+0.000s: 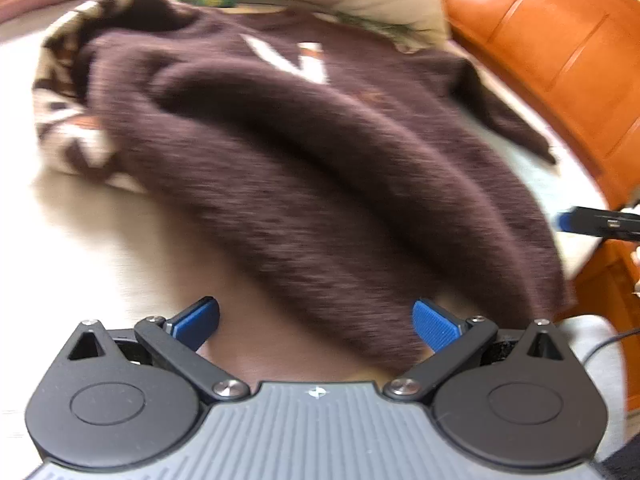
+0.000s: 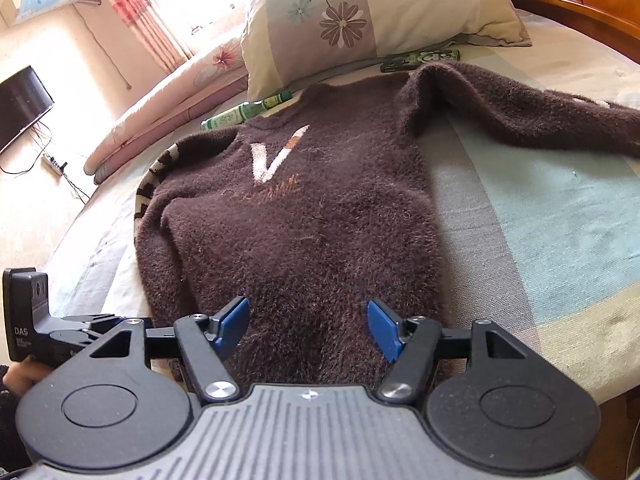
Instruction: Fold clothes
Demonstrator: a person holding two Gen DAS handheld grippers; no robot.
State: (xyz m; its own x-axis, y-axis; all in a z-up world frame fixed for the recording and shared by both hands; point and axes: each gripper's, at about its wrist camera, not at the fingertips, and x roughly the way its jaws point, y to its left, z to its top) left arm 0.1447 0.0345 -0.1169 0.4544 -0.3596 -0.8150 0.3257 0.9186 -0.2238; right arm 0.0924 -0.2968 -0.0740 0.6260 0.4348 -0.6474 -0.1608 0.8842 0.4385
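Brown sweater (image 2: 304,216) was laid front-up below the pillow (image 2: 372,12), one sleeve (image 2: 520,108) flung out. Left gripper (image 1: 316,320) and right gripper (image 2: 308,326) were held wide open at its hem, empty. Fuzzy knit could be snagged or bunched.

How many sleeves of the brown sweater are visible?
2: one sleeve stretched out toward the headboard side, the other sleeve, patterned, folded beside the body. Neither is hidden.
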